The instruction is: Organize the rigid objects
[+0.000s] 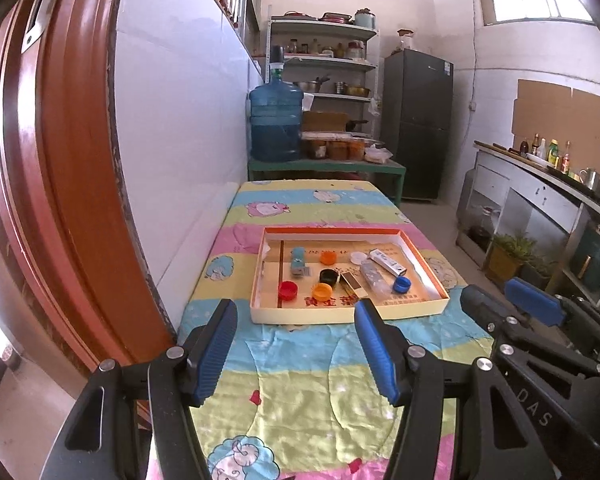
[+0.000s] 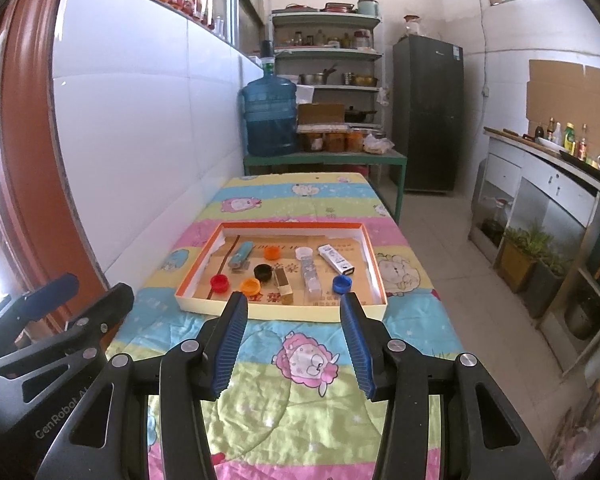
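A shallow cardboard tray [image 1: 340, 314] [image 2: 204, 304] with an orange rim lies on the colourful cloth-covered table. In it lie a red cap [image 1: 288, 290] [image 2: 219, 282], two orange caps [image 1: 322, 291] [image 2: 250, 285], a black cap [image 1: 328, 276] [image 2: 262, 271], a blue cap [image 1: 401, 284] [image 2: 341, 283], a white cap [image 1: 358, 257], a teal lighter [image 1: 298, 261] [image 2: 241, 255], a clear box [image 1: 374, 278] [image 2: 311, 274] and a white box [image 1: 388, 261] [image 2: 336, 259]. My left gripper [image 1: 296, 316] is open and empty before the tray. My right gripper [image 2: 294, 308] is open and empty, and also shows in the left wrist view [image 1: 500, 300].
The table [image 1: 300, 380] stands against a white tiled wall on the left, beside a red door frame [image 1: 60, 160]. Behind it are a green bench with a blue water jug [image 1: 275, 124], shelves and a dark fridge [image 1: 418, 124]. A kitchen counter [image 2: 560, 184] runs along the right.
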